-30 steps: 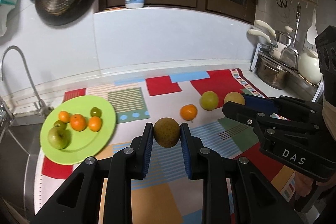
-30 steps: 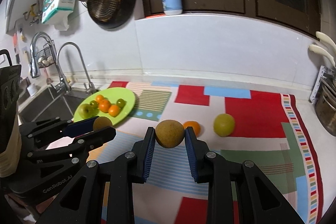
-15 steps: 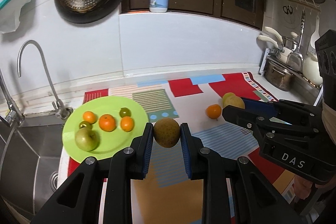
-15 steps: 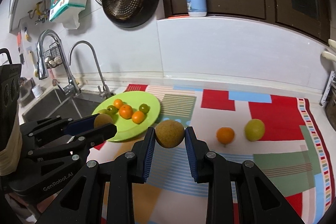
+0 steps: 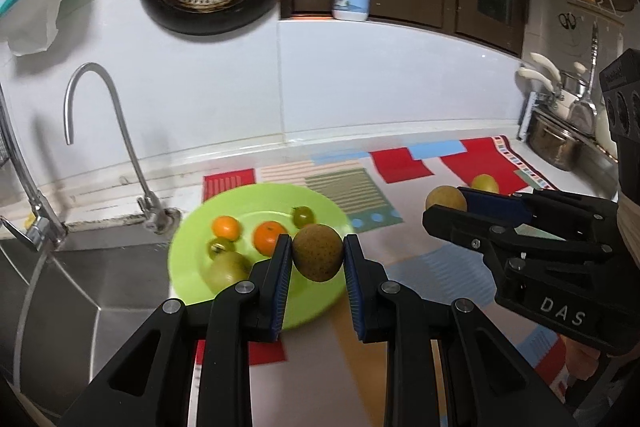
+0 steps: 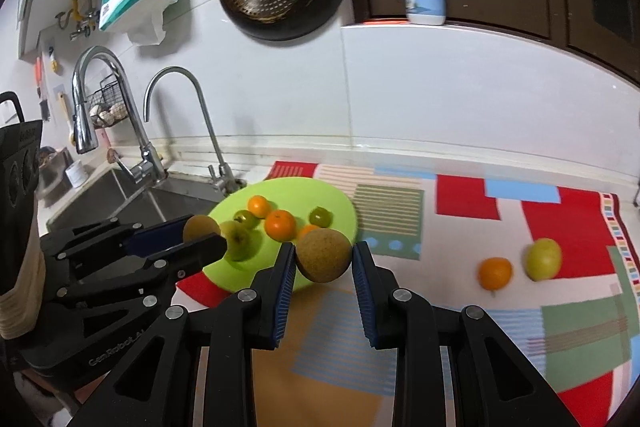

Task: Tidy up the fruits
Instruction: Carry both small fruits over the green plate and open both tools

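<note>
Brown pear (image 5: 318, 251) clamped in left claw (image 5: 316, 267), above green plate (image 5: 192, 259)

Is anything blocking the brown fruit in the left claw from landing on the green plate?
Nothing visible blocks it. The round brown fruit in the left claw hangs over the round green plate's near edge. The fruits on the plate lie farther back and left.

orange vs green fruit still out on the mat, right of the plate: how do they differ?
Colour: the orange fruit is bright orange, the green fruit yellow-green. Size: the green fruit looks larger than the orange fruit. Position: in the right wrist view the orange fruit lies nearer the green plate, the green fruit farther right. Both rest on the patterned mat, off the plate, ungripped.
</note>
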Demonstrator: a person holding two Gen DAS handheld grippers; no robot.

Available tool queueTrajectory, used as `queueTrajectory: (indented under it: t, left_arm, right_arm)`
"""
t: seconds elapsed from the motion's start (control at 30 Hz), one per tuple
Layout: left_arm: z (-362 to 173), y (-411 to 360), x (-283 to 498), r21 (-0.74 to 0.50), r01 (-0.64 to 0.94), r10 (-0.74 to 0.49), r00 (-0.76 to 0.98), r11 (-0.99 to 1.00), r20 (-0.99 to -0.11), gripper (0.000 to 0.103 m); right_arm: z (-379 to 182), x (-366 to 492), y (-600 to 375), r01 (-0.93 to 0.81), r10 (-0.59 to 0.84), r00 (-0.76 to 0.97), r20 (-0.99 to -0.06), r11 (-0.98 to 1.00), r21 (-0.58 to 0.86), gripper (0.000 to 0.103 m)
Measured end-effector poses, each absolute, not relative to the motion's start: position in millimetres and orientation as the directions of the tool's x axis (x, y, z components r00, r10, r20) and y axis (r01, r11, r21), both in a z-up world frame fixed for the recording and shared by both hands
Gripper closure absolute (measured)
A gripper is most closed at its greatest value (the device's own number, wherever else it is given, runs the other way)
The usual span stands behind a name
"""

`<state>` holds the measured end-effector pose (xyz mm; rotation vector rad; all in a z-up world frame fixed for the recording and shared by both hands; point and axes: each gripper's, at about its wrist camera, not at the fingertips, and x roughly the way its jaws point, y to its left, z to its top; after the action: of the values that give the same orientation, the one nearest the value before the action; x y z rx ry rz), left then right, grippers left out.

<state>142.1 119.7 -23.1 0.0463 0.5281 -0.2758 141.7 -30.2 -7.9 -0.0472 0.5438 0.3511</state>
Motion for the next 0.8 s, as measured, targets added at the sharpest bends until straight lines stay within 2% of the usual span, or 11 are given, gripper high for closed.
queueTrajectory:
  t: [0.4, 0.8]
  left_arm:
    - [-25.8, 159.1, 206.4, -0.007, 0.274, -0.239, 0.827, 0.962, -0.509, 0.077]
    - [-52.2, 170.7, 271.4, 0.006, 0.3, -0.242, 0.781, 0.954, -0.576, 0.077]
  right_arm:
    - [-9.1, 201.8, 21.1, -0.39, 0.355, 0.786, -0.505, 0.92, 0.039, 0.073]
    - [-38.2, 267.0, 42.3, -0.398, 0.365, 0.747, -0.555, 0.915, 0.065, 0.073]
